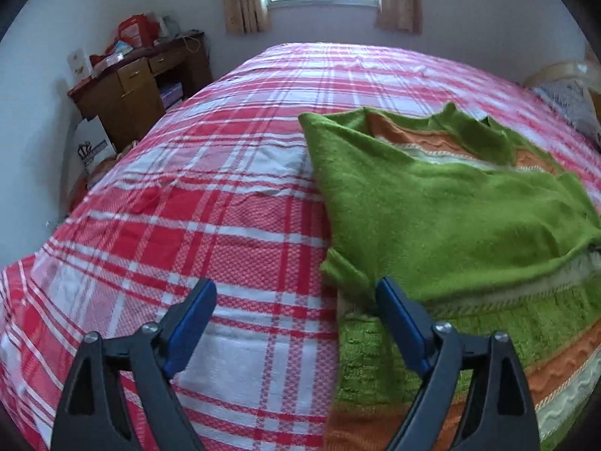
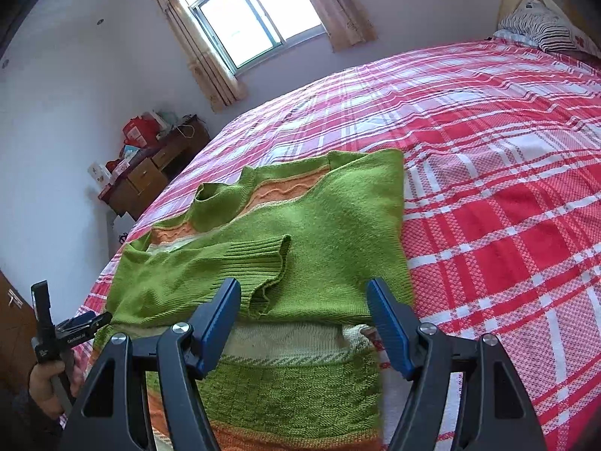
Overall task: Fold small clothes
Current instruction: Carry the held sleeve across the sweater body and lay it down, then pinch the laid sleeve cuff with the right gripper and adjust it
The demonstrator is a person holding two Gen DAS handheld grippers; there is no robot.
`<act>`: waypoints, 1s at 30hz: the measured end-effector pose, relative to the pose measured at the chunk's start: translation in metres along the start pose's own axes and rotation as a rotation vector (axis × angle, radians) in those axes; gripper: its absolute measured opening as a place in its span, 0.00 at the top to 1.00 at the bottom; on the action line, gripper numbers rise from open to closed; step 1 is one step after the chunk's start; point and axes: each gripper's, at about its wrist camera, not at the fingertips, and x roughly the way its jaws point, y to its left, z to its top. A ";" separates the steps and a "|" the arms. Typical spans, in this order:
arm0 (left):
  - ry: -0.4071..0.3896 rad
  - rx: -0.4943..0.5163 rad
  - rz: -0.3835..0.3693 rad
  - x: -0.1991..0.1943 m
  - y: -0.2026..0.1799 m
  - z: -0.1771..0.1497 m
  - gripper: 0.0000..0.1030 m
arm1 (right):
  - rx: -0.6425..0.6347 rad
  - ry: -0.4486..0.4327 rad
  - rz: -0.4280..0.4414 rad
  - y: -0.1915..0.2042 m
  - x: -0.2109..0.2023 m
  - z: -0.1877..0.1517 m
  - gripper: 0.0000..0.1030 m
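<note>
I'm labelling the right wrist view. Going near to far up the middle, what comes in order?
Right hand-held gripper → green sweater → plaid bedsheet → window.

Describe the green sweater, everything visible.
The green sweater is a knit with orange and cream wavy bands, a raised collar and ribbed cuffs. It lies flat on the plaid bedsheet, both sleeves folded in across the chest; one ribbed cuff lies on top near the middle. The checked-knit lower body stays unfolded at the near edge. Neither pair of jaws touches it as far as shows; both stand open just above it.
</note>
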 end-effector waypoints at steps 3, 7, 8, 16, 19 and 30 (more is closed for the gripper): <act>0.009 -0.041 -0.017 0.002 0.003 0.003 0.07 | 0.002 -0.003 0.003 0.000 -0.001 0.000 0.32; -0.021 -0.138 0.006 0.013 0.018 0.015 0.03 | 0.015 0.002 0.015 -0.001 -0.005 0.003 0.32; -0.020 -0.150 0.005 0.017 0.021 0.018 0.03 | -0.011 0.005 -0.017 0.004 -0.006 0.007 0.32; -0.013 -0.215 -0.070 0.027 0.032 0.007 0.01 | -0.217 0.161 -0.063 0.063 0.029 0.044 0.38; -0.005 -0.207 -0.064 0.027 0.030 0.005 0.00 | -0.280 0.279 -0.140 0.067 0.070 0.039 0.68; -0.008 -0.212 -0.079 0.022 0.033 -0.004 0.00 | -0.463 0.040 -0.187 0.105 0.016 0.066 0.95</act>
